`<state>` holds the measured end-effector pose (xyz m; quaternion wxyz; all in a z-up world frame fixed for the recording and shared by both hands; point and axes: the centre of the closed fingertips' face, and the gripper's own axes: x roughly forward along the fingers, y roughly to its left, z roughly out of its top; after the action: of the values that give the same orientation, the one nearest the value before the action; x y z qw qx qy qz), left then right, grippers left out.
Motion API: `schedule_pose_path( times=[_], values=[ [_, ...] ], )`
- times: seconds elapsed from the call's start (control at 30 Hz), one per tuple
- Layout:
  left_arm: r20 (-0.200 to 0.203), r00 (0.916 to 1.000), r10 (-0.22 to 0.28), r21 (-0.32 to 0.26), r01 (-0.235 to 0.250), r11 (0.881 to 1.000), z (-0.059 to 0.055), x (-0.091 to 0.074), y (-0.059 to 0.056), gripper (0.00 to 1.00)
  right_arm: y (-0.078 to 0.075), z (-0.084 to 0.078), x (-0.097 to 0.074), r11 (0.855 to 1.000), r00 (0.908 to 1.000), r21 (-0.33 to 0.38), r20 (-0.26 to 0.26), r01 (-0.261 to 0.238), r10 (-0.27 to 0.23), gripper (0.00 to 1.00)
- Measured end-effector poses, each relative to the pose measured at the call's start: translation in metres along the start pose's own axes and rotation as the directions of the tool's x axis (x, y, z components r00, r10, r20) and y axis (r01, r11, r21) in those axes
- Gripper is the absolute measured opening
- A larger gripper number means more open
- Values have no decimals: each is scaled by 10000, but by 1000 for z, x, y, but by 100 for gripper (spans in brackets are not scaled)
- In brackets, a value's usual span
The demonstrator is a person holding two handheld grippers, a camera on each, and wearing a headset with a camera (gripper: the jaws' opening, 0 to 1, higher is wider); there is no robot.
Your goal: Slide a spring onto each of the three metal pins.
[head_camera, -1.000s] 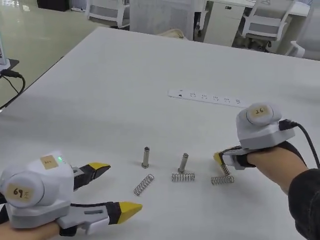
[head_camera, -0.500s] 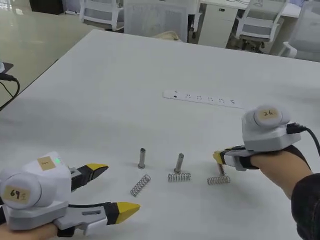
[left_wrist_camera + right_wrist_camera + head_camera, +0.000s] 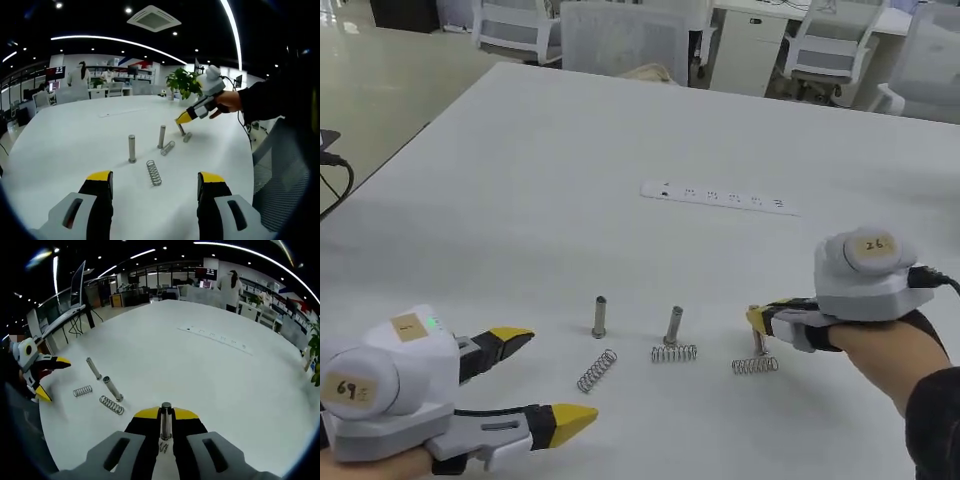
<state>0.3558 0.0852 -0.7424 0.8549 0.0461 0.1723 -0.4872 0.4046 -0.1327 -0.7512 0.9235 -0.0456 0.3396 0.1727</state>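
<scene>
Clamping the rightmost metal pin [image 3: 757, 342] from the side with the right gripper [image 3: 758, 319], tips drawn together on the shaft just under its round head, as seen plainly in the right gripper view. Standing upright on the white worktop [image 3: 570, 200], long axis vertical. Lying flat just in front of that pin's foot, close but apparently not touching: the rightmost spring [image 3: 755, 366], long axis crosswise, at a right angle to the pin. Judging from this, needs lifting, tipping on end and lowering over the head, which looks awkward with the nearest gripper busy on the shaft and covering part of it.

Hovering low at the near left, tips wide apart and nothing between them: the left gripper [image 3: 548, 375]. Well apart from that spring. Pointed instead towards the leftmost spring [image 3: 597, 370], lying slantwise just ahead, and the leftmost pin [image 3: 600, 315], upright behind it. Between the two pairs: the middle pin [image 3: 674, 326], upright, with the middle spring [image 3: 674, 353] flat just beside its foot, again crosswise. No spring on any pin yet.

Smooth, bare and pale under the springs, so probably prone to letting them roll or skid at a nudge. Farther back, a white power strip [image 3: 720, 196]. Beyond the far edge, office chairs [image 3: 620, 30] and a glossy floor.
</scene>
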Motion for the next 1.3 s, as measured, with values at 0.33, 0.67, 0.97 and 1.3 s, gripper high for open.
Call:
schedule_pose_path(
  times=[0.33,0.67,0.97,1.3],
  values=[
    [-17,10000,-31,34,31,10000,0,1,-1,65,-2,-3,-8,10000,9994,-64,344,15,-13,6],
    [-8,10000,-60,65,60,10000,1,0,-2,65,-2,-8,-15,9995,9985,-301,533,106,-89,6],
    [-2,9999,-138,106,138,9998,1,0,-4,64,-1,-13,-19,9993,9989,-341,434,181,-166,6],
    [25,9999,-160,125,159,9998,2,0,-5,64,0,-16,-19,9980,9993,-583,287,250,-234,6]
  ],
)
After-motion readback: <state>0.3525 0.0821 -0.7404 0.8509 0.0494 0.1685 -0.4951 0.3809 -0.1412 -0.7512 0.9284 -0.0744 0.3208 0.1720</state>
